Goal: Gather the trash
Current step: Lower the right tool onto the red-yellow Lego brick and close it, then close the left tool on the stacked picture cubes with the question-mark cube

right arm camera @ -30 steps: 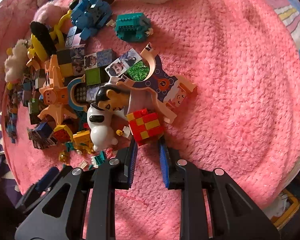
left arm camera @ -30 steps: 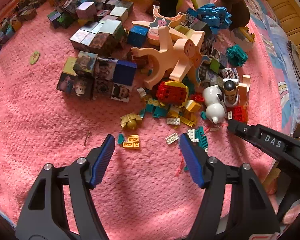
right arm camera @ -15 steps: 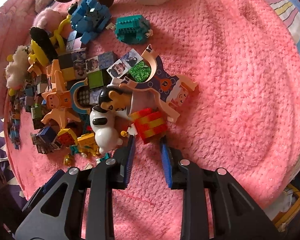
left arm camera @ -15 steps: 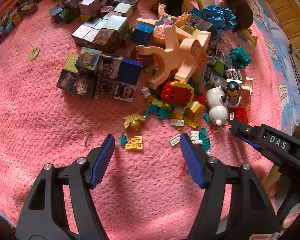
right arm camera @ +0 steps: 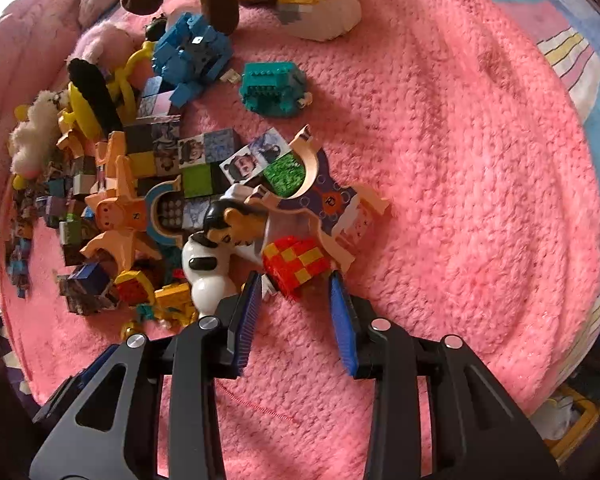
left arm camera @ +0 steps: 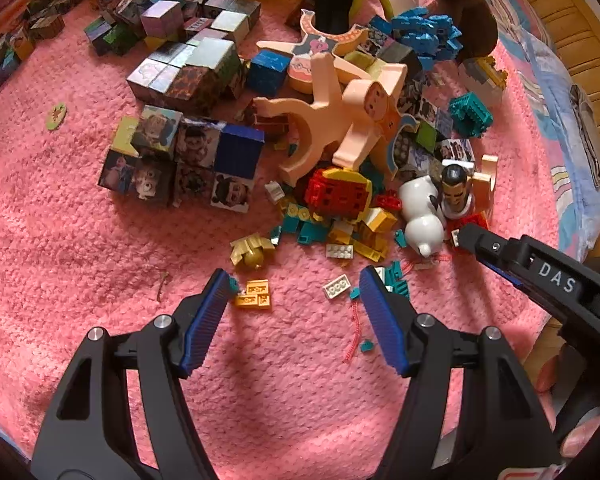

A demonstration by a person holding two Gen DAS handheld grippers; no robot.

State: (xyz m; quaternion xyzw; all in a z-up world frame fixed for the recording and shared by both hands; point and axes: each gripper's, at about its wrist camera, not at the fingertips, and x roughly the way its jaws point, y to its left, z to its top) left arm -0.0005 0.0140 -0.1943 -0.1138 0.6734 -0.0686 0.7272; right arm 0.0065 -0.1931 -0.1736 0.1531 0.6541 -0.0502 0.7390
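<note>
Trash: no clear wrapper or scrap visible; the nearest candidates are two loose red threads (left arm camera: pixel 353 334) on the pink blanket (left arm camera: pixel 80 240), one beside the left gripper's right finger, another (right arm camera: pixel 260 406) below the right gripper's fingers.
Left gripper (left arm camera: pixel 294 284): fingers spread wide, nothing between them, low over the blanket.
Near left fingertips: small orange flat bricks (left arm camera: pixel 255 293) just beside the left finger; a white studded plate (left arm camera: pixel 336 286) between the fingers; teal bits (left arm camera: pixel 396 280) by the right finger.
Right gripper (right arm camera: pixel 296 286): jaws parted, empty, tips on either side of a red-and-yellow checked block (right arm camera: pixel 296 260); contact cannot be told.
Beside the block: white-and-black dog figure (right arm camera: pixel 206 268) to its left, a flat cut-out figure (right arm camera: pixel 332 208) touching it behind.
Toy heap: picture cubes (left arm camera: pixel 180 160), peach flat figure (left arm camera: pixel 340 120), red brick lump (left arm camera: pixel 338 192), gold piece (left arm camera: pixel 252 250).
Farther back: blue brick build (right arm camera: pixel 192 56), teal brick build (right arm camera: pixel 272 88), apart from each other.
Person: fingertips (left arm camera: pixel 548 372) at the right edge of the left wrist view.
</note>
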